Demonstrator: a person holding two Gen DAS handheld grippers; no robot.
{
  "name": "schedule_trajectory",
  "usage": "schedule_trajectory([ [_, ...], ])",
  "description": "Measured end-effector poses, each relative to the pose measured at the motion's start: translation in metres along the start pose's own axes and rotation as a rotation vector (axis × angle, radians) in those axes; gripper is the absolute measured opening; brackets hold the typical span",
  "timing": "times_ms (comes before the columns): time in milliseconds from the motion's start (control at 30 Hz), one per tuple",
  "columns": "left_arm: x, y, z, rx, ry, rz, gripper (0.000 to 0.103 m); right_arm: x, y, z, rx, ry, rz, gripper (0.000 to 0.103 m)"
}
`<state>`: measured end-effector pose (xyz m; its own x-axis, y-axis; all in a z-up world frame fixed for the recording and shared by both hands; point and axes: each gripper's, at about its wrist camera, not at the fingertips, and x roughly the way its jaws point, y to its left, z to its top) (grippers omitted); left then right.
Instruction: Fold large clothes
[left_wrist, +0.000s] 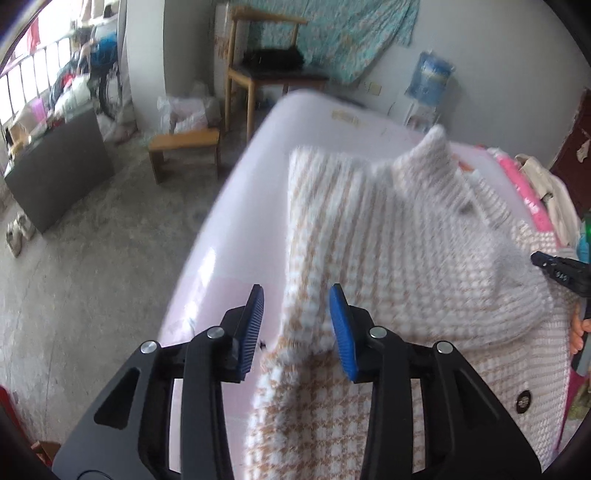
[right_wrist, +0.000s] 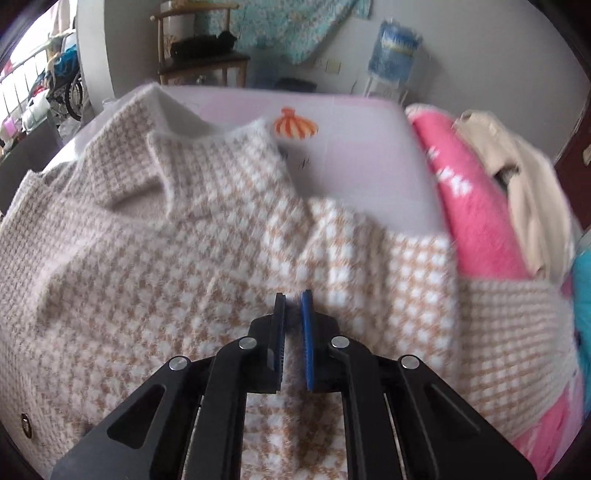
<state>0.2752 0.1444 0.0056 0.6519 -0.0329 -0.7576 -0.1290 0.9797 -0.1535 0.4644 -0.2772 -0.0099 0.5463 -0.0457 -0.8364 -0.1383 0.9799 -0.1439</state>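
Sweater (right_wrist: 155, 236) spread on table (right_wrist: 354, 162), clothes pile (right_wrist: 480, 192) at its right, chair (left_wrist: 258, 70) behind.

No legible text or labels anywhere.

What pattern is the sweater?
Tan-and-white houndstooth check on the sweater; clearest in the right wrist view.

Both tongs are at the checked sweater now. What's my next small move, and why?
Probably lift both tongs together a little and carry the sweater fold toward its far edge. The right tongs look shut on the knit, and the left tongs have a fold between their pads, so both sides seem gripped. Much of the sweater is bunched, not flat.
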Motion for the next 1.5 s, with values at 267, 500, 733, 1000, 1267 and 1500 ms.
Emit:
schedule_trajectory([
  [267,0.028,-0.029,0.049,0.092,0.044,-0.072,0.036,-0.037,0.023,0.008,-0.018,-0.084,0.100,0.011],
  [500,0.093,-0.027,0.062,0.070,0.145,-0.005,0.036,-0.027,0.054,-0.006,-0.054,-0.002,0.286,0.043],
  [733,0.089,-0.021,0.067,0.006,0.105,-0.027,0.036,-0.014,0.046,-0.013,0.020,0.052,0.235,0.045],
  [1000,0.059,-0.059,0.037,0.165,0.106,-0.043,0.057,-0.043,0.097,-0.037,-0.153,0.021,0.288,0.063],
  [1267,0.045,-0.075,0.017,0.208,0.090,-0.024,0.069,-0.061,0.095,-0.045,-0.135,-0.001,0.280,0.066],
  [1500,0.051,-0.101,-0.014,0.309,0.116,0.020,0.082,-0.048,0.098,-0.069,-0.110,0.035,0.275,0.070],
])
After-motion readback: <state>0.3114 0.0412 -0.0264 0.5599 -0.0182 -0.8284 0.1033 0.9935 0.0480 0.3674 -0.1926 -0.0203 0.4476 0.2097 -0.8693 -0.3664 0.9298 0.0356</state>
